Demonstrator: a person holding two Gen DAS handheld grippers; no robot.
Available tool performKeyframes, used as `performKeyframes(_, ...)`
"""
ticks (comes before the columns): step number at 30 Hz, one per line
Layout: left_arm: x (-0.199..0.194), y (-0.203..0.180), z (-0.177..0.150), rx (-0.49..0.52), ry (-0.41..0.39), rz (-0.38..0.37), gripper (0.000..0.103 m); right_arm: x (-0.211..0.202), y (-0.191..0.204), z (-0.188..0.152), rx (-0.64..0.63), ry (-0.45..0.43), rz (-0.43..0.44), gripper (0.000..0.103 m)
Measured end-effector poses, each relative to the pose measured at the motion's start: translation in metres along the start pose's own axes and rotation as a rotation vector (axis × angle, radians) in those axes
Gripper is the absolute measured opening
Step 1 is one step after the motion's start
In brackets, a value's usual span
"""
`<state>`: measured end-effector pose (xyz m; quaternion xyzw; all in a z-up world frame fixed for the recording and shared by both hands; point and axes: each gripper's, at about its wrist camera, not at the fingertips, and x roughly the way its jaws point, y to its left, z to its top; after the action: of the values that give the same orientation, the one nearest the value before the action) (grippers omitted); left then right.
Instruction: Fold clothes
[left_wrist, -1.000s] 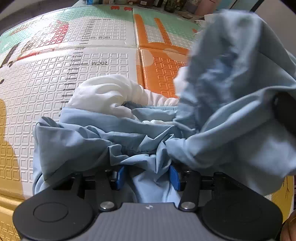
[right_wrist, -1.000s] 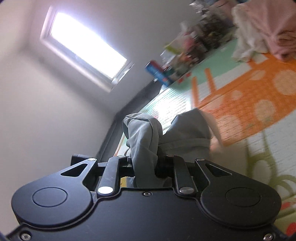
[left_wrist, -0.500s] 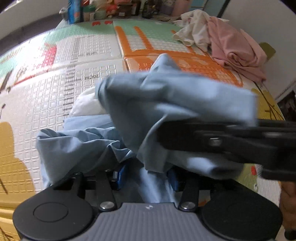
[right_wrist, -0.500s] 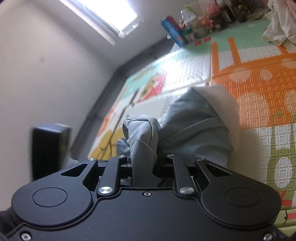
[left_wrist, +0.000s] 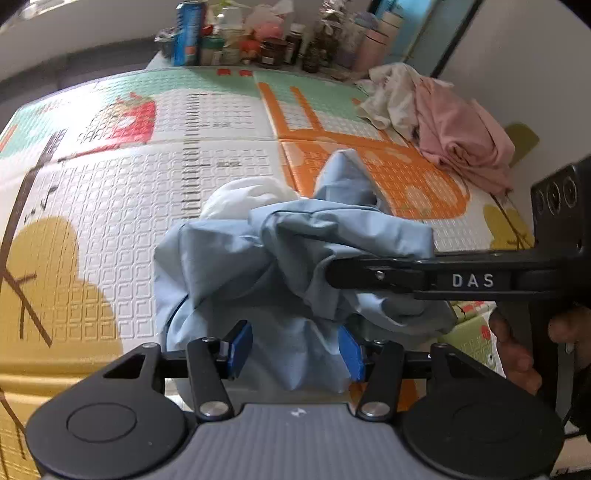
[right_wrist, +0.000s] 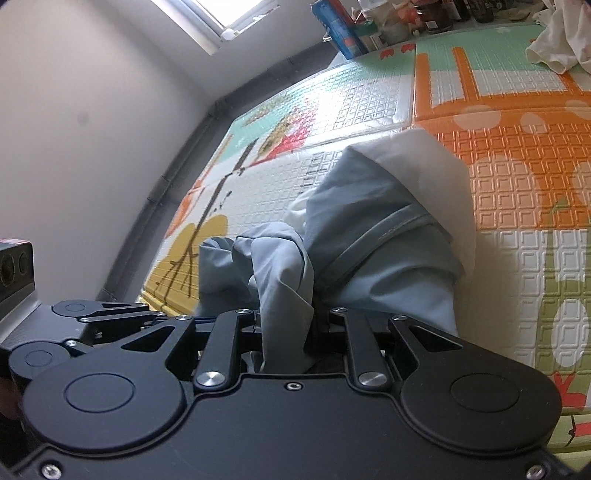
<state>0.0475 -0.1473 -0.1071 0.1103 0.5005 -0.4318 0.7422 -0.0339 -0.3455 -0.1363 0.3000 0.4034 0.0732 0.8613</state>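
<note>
So closest in, the left gripper (left_wrist: 293, 349) has the light blue garment (left_wrist: 295, 251) bunched between its blue pads (left_wrist: 238, 347), and its jaws are opening right now. The cloth looks loose in the gap rather than pinched, so I'd call that grip let go or close to it.

Just past it and off to its right, the right gripper (left_wrist: 334, 275) has swung in across the view; a second ago it was barely in that shot. Its jaws are clamped tight on a twisted wad of the same fabric (right_wrist: 286, 291).

The garment was held up high before, and now it's lower and heaped on the play mat (left_wrist: 110, 206), white lining (left_wrist: 247, 194) poking out just ahead.

Farther off, a pink and white clothes pile (left_wrist: 450, 125) waits.

My read: still sorting out the garment, no real fold yet.
</note>
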Motion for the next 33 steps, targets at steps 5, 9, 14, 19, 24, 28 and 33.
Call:
performKeyframes(5, 0.02, 0.012, -0.003, -0.057, -0.004, -0.052, 0.054, 0.0, 0.001, -0.001, 0.016, -0.006, -0.014, 0.015)
performKeyframes(9, 0.036, 0.015, -0.005, -0.065, 0.01, -0.055, 0.054, -0.009, 0.0, -0.004, 0.066, -0.04, -0.009, 0.015)
performKeyframes(14, 0.041, 0.025, -0.003, -0.109, 0.024, -0.087, 0.054, -0.041, -0.001, -0.011, 0.151, -0.17, 0.035, 0.015)
performKeyframes(19, 0.045, 0.028, 0.0, -0.12, 0.035, -0.095, 0.053, -0.078, 0.003, -0.013, 0.187, -0.31, 0.079, 0.015)
performKeyframes(24, 0.046, 0.028, 0.0, -0.109, 0.043, -0.097, 0.053, -0.083, 0.018, -0.005, 0.151, -0.314, 0.134, 0.015)
performKeyframes(28, 0.047, 0.029, -0.001, -0.102, 0.042, -0.103, 0.053, -0.064, 0.037, 0.0, 0.095, -0.258, 0.15, 0.015)
performKeyframes(33, 0.047, 0.029, 0.0, -0.096, 0.041, -0.108, 0.053, -0.025, 0.06, 0.007, 0.027, -0.16, 0.13, 0.015)
